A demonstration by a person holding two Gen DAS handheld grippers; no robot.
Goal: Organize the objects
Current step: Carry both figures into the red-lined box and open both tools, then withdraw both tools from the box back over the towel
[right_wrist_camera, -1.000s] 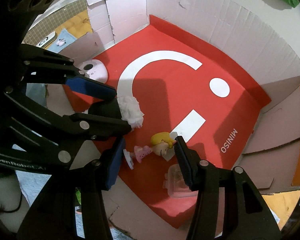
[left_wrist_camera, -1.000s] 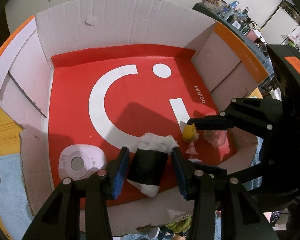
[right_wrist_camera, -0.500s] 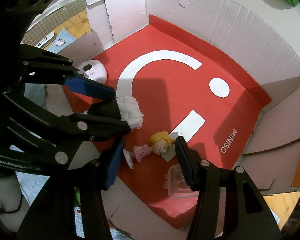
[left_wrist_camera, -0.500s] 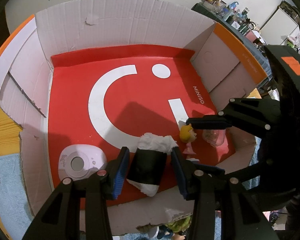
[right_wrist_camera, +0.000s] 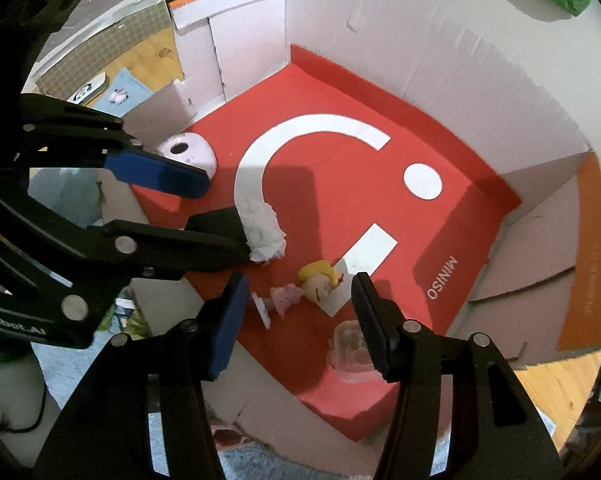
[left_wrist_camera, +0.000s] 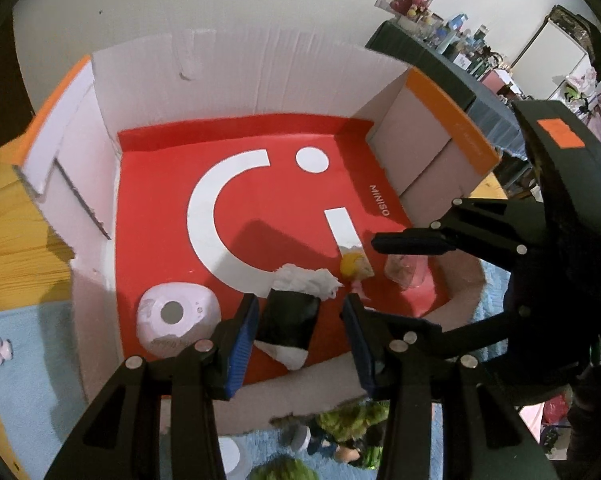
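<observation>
A cardboard box (left_wrist_camera: 260,72) with a red floor holds the objects. A black roll stuffed with white tissue (left_wrist_camera: 290,318) lies near the front edge; my left gripper (left_wrist_camera: 300,336) is open above it with its jaws either side, not touching. A small doll with yellow hair and a pink dress (right_wrist_camera: 300,290) lies below my open right gripper (right_wrist_camera: 300,320). The roll (right_wrist_camera: 256,228) and the left gripper (right_wrist_camera: 204,216) also show in the right wrist view. The doll's head (left_wrist_camera: 354,266) shows in the left wrist view.
A pale pink round device (left_wrist_camera: 176,318) lies at the box's front left, also in the right wrist view (right_wrist_camera: 188,154). A clear plastic case (right_wrist_camera: 350,350) lies by the right finger. Green toys (left_wrist_camera: 348,428) lie outside on blue cloth. The box walls (right_wrist_camera: 420,52) stand high behind.
Both grippers have lifted and drawn back from the box floor, still open. The roll and doll lie where they were.
</observation>
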